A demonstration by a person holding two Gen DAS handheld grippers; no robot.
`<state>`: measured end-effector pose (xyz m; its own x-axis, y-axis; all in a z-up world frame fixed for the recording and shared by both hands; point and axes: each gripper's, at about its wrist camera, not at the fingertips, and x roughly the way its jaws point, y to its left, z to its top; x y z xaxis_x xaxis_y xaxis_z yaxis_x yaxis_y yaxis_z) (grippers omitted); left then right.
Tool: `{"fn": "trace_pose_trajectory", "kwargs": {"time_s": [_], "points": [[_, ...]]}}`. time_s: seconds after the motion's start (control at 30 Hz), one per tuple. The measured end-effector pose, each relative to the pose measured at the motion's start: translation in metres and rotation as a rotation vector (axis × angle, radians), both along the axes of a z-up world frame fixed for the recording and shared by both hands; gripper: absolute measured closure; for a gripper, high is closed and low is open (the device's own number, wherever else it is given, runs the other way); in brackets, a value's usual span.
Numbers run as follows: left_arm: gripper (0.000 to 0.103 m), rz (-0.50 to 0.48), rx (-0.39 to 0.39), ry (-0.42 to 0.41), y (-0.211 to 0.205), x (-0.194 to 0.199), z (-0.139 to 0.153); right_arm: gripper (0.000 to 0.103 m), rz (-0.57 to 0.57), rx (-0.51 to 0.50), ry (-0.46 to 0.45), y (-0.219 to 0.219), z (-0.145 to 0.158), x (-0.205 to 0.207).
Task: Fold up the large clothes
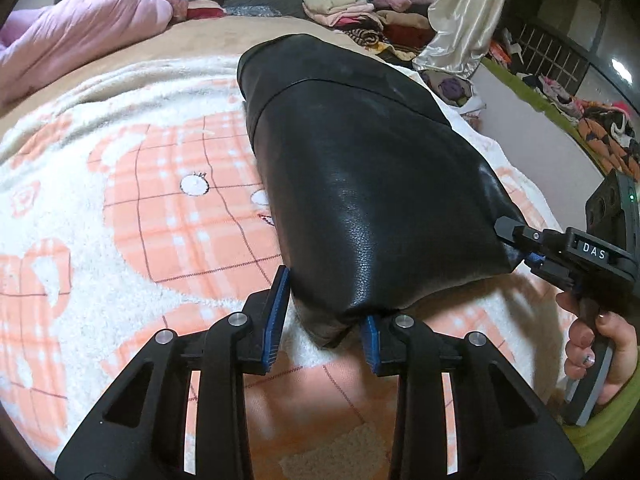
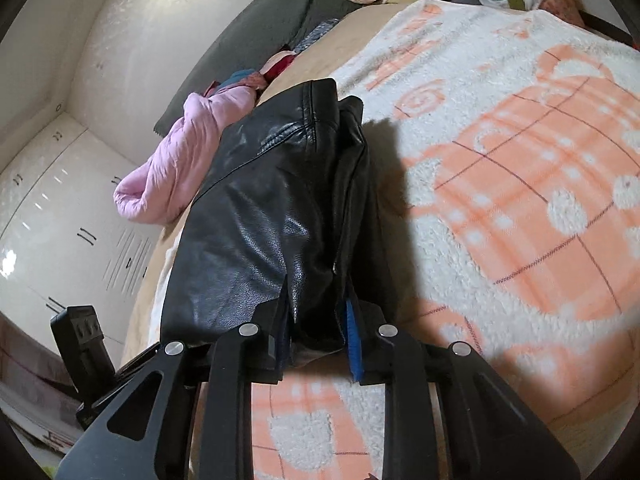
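From the left wrist view, the nearest thing is the left gripper [image 1: 325,320], its 2 blue pads closed on the near bottom corner of the black leather jacket [image 1: 360,168]. The jacket is folded into a thick bundle. It hangs a little above the fuzzy orange and white blanket [image 1: 120,208] and runs away from the camera toward the far side of the bed. At its right corner, the right gripper [image 1: 516,246] pinches the edge, with a hand [image 1: 600,344] on the handle. To the left of the jacket the blanket lies wide and flat, with lots of free room. A pink quilt [image 1: 80,36] sits at the far left edge of the bed, and a pile of clothes [image 1: 360,12] lies far behind the jacket.

From the right wrist view, the right gripper [image 2: 316,336] is nearest, its 2 fingers shut on the jacket's [image 2: 272,216] bottom edge. The jacket stands up tall between the fingers. To the right the blanket [image 2: 520,200] is open and flat. To the left, the bed's edge is close, with the pink quilt [image 2: 180,164] and white cupboard doors [image 2: 60,208] beyond it.
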<state>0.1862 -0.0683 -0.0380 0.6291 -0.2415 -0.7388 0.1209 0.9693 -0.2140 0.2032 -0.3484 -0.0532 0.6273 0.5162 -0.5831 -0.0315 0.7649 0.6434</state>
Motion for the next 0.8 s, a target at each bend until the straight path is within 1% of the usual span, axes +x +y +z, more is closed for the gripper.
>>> {"fn": "trace_pose_trajectory", "kwargs": {"time_s": [0.17, 0.37, 0.53, 0.57, 0.6, 0.63, 0.67, 0.7, 0.73, 0.77, 0.8], "points": [[0.079, 0.008, -0.003, 0.006, 0.001, 0.000, 0.000, 0.081, -0.008, -0.054, -0.007, 0.008, 0.011, -0.002], [0.079, -0.001, 0.010, 0.016, 0.002, 0.000, 0.002, 0.077, -0.016, -0.055, 0.001, 0.009, 0.013, -0.005], [0.078, -0.032, 0.042, 0.002, -0.003, -0.008, 0.011, 0.064, -0.024, -0.049, 0.015, 0.003, 0.013, -0.003], [0.078, -0.035, 0.046, 0.002, -0.002, -0.010, 0.014, 0.056, -0.028, -0.053, 0.020, 0.003, 0.013, -0.003], [0.077, -0.035, 0.047, 0.004, -0.001, -0.012, 0.015, 0.050, -0.032, -0.054, 0.025, 0.001, 0.014, -0.003], [0.076, -0.036, 0.044, 0.004, 0.000, -0.014, 0.018, 0.049, -0.025, -0.048, 0.024, 0.001, 0.014, -0.003], [0.076, -0.038, 0.040, 0.002, 0.001, -0.017, 0.022, 0.044, -0.016, -0.045, 0.026, 0.001, 0.014, -0.004], [0.075, -0.042, 0.041, 0.001, 0.003, -0.019, 0.024, 0.032, -0.005, -0.049, 0.032, 0.001, 0.015, -0.004], [0.074, -0.046, 0.039, 0.000, 0.004, -0.022, 0.026, 0.026, 0.006, -0.054, 0.037, 0.002, 0.016, -0.004], [0.073, -0.050, 0.032, -0.002, 0.007, -0.024, 0.029, 0.024, 0.016, -0.059, 0.032, 0.002, 0.019, -0.005], [0.058, -0.061, 0.005, -0.018, 0.010, -0.028, 0.035, 0.023, 0.027, -0.072, 0.017, 0.002, 0.024, -0.006]]}}
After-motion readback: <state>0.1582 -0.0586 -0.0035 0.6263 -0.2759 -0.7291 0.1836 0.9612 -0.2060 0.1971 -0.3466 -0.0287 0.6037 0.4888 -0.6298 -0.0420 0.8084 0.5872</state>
